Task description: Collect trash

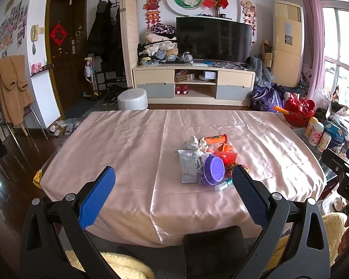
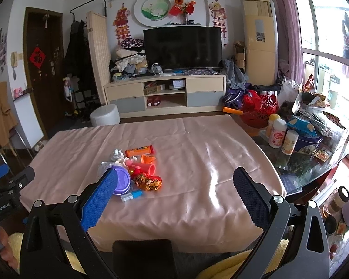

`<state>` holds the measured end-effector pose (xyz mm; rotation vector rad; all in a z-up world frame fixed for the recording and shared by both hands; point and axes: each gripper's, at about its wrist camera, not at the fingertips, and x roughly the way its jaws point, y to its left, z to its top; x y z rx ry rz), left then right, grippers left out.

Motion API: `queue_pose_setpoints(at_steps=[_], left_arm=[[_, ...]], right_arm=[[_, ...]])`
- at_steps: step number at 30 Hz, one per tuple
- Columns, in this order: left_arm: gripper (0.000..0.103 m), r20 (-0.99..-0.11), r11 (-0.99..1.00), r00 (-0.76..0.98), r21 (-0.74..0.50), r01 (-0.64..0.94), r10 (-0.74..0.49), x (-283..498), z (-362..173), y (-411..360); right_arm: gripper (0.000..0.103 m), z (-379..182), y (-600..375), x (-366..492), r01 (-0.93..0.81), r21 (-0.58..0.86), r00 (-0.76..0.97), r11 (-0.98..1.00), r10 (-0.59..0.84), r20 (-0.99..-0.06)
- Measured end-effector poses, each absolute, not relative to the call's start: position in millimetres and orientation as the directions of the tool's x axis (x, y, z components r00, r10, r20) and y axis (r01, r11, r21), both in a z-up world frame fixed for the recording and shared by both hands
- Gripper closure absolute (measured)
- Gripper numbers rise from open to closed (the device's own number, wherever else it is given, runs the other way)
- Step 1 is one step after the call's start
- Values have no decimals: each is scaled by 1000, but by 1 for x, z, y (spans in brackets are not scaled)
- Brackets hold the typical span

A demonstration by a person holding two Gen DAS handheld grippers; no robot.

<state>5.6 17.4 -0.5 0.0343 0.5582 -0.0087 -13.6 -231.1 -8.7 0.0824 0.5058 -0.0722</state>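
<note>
Clearly, both grippers hang wide and hold nothing at the near edge of the worktop (image 1: 128, 139), which is draped in pink satin cloth. All the trash sits in 1 heap around the purple lid (image 1: 213, 170), near the middle of the cloth. From the left gripper (image 1: 173, 189) the lid lies ahead and just beside its right finger; from the right gripper (image 2: 174, 191) the lid (image 2: 122, 179) lies ahead, partly behind its left finger. So the heap falls between the 2 grippers, and I judge neither to be much nearer. An orange tube (image 1: 215, 138) lies beyond the lid, its long axis running left to right across both views, so a grasp would best close across its short width. A silver foil wrapper (image 1: 188, 166) lies left of the lid, a small blue-capped tube (image 1: 223, 184) in front of it, a crinkled orange-and-yellow wrapper (image 2: 149, 181) to its right. No bin or bag for the trash is plainly visible; a red basket (image 1: 299, 112) stands far right of the lid, its contents unclear.
</note>
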Motion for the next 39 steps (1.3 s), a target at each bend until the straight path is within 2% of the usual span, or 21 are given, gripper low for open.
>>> queue_pose_setpoints(at_steps=[39], left_arm=[[8,-528,999,849,31,17,2,5,1,18]], right_arm=[[3,-10,-229,-13,98,54,872,994,-60,-487]])
